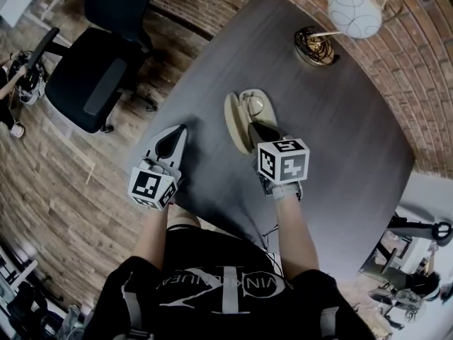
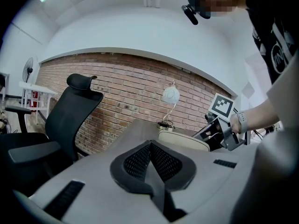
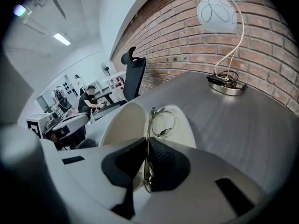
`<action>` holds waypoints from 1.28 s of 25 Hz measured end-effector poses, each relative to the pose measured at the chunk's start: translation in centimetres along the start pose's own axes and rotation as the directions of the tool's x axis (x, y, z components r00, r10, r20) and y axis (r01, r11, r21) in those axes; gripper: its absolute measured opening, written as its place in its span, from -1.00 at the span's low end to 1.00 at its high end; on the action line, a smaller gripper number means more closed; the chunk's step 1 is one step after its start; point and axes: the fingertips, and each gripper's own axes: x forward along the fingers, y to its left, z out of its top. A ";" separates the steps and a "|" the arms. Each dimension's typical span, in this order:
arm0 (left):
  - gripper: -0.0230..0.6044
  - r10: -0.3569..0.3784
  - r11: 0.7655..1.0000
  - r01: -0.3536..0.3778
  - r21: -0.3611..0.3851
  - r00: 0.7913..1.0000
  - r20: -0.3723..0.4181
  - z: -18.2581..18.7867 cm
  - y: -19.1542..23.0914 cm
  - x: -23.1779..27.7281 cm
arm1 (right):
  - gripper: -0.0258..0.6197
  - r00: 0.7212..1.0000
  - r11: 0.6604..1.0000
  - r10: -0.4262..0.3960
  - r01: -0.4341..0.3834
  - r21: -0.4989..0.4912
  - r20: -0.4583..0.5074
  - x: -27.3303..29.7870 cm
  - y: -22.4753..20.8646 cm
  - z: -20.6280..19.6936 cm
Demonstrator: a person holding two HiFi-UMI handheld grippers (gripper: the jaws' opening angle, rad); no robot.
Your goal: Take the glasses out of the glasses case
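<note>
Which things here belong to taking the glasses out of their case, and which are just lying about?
For the job: glasses, clamped in the right gripper; open glasses case.
Lying about: lamp; office chair; left gripper, shut and empty.

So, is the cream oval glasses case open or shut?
Open: the cream oval glasses case has its lid raised, and the thin metal-framed glasses show inside, pinched by the right gripper.
</note>
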 end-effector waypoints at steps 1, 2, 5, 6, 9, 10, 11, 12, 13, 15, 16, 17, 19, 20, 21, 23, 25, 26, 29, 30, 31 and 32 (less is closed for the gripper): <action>-0.88 0.000 1.000 0.000 0.002 1.000 0.002 0.0 -0.1 -0.1 | -0.80 1.000 1.000 0.004 -0.004 -0.001 0.006 -0.1 0.1 0.1; -0.88 0.000 1.000 0.000 0.005 1.000 0.005 0.0 -0.1 -0.1 | -0.80 1.000 1.000 0.008 -0.008 -0.001 0.011 -0.2 0.3 0.2; -0.88 0.006 1.000 -0.006 0.004 1.000 0.012 0.2 -0.2 -0.4 | -0.81 0.999 1.000 0.024 -0.024 0.000 0.028 -0.4 0.6 0.5; -0.88 0.010 1.000 -0.010 0.002 1.000 0.014 0.3 -0.2 -0.5 | -0.81 0.999 1.000 0.030 -0.030 0.001 0.034 -0.5 0.8 0.6; -0.88 0.015 1.000 -0.016 0.008 1.000 0.024 0.6 -0.2 -1.2 | -0.81 0.997 0.999 0.048 -0.049 0.008 0.052 -0.8 1.5 0.9; -0.88 0.018 1.000 -0.018 0.011 0.999 0.027 0.7 -0.2 -1.4 | -0.81 0.997 0.999 0.053 -0.053 0.008 0.057 -1.0 1.7 0.9; -0.88 0.020 1.000 -0.021 0.014 0.999 0.030 0.8 -0.3 -1.6 | -0.81 0.997 0.998 0.056 -0.057 0.006 0.060 -1.1 1.9 1.0; -0.88 0.024 1.000 -0.024 0.015 0.999 0.032 0.8 -0.3 -1.8 | -0.81 0.996 0.998 0.059 -0.060 0.003 0.063 -1.2 2.0 1.0; -0.88 0.027 0.999 -0.027 0.016 0.999 0.035 0.9 -0.3 -2.0 | -0.81 0.996 0.998 0.062 -0.062 0.000 0.066 -1.3 2.2 1.0; -0.88 0.033 0.999 -0.033 0.018 0.999 0.041 1.1 -0.4 -2.4 | -0.81 0.995 0.998 0.067 -0.067 -0.005 0.074 -1.5 2.5 1.1; -0.88 0.036 0.999 -0.037 0.018 0.998 0.043 1.2 -0.5 -2.7 | -0.81 0.994 0.998 0.070 -0.069 -0.007 0.078 -1.7 2.6 1.2; -0.88 0.040 0.999 -0.041 0.018 0.998 0.045 1.4 -0.6 -2.9 | -0.81 0.994 0.997 0.073 -0.072 -0.009 0.084 -1.9 2.8 1.2; -0.88 0.048 0.999 -0.049 0.018 0.998 0.046 1.6 -0.8 -3.4 | -0.81 0.992 0.997 0.083 -0.082 -0.014 0.098 -2.3 3.1 1.4; -0.88 0.050 0.998 -0.051 0.022 0.998 0.049 1.7 -0.9 -3.6 | -0.81 0.991 0.996 0.089 -0.087 -0.017 0.105 -2.5 3.3 1.4; -0.88 0.051 0.998 -0.053 0.026 0.997 0.051 1.7 -1.0 -3.9 | -0.81 0.989 0.996 0.094 -0.093 -0.019 0.112 -2.8 3.5 1.4; -0.88 0.055 0.998 -0.057 0.031 0.997 0.055 1.8 -1.3 -4.3 | -0.81 0.987 0.995 0.103 -0.101 -0.025 0.122 -3.2 3.8 1.4; -0.88 0.060 0.998 -0.062 0.033 0.996 0.060 1.9 -1.6 -4.8 | -0.81 0.985 0.994 0.109 -0.106 -0.032 0.132 -3.7 4.0 1.3; -0.88 0.062 0.997 -0.065 0.033 0.996 0.062 1.9 -1.8 -5.0 | -0.81 0.984 0.993 0.113 -0.109 -0.035 0.141 -4.0 4.1 1.3; -0.88 0.067 0.997 -0.070 0.036 0.995 0.069 2.0 -2.5 -5.6 | -0.81 0.977 0.992 0.123 -0.118 -0.040 0.171 -5.1 4.4 1.3; -0.88 0.069 0.997 -0.072 0.038 0.995 0.071 2.0 -2.7 -5.9 | -0.81 0.975 0.992 0.127 -0.122 -0.042 0.179 -5.4 4.5 1.3; -0.88 0.072 0.996 -0.075 0.041 0.995 0.075 2.1 -3.0 -6.1 | -0.81 0.974 0.991 0.131 -0.125 -0.044 0.187 -5.8 4.6 1.2; -0.88 0.076 0.996 -0.079 0.044 0.994 0.079 2.2 -3.2 -6.4 | -0.81 0.972 0.991 0.135 -0.128 -0.048 0.193 -6.2 4.6 1.2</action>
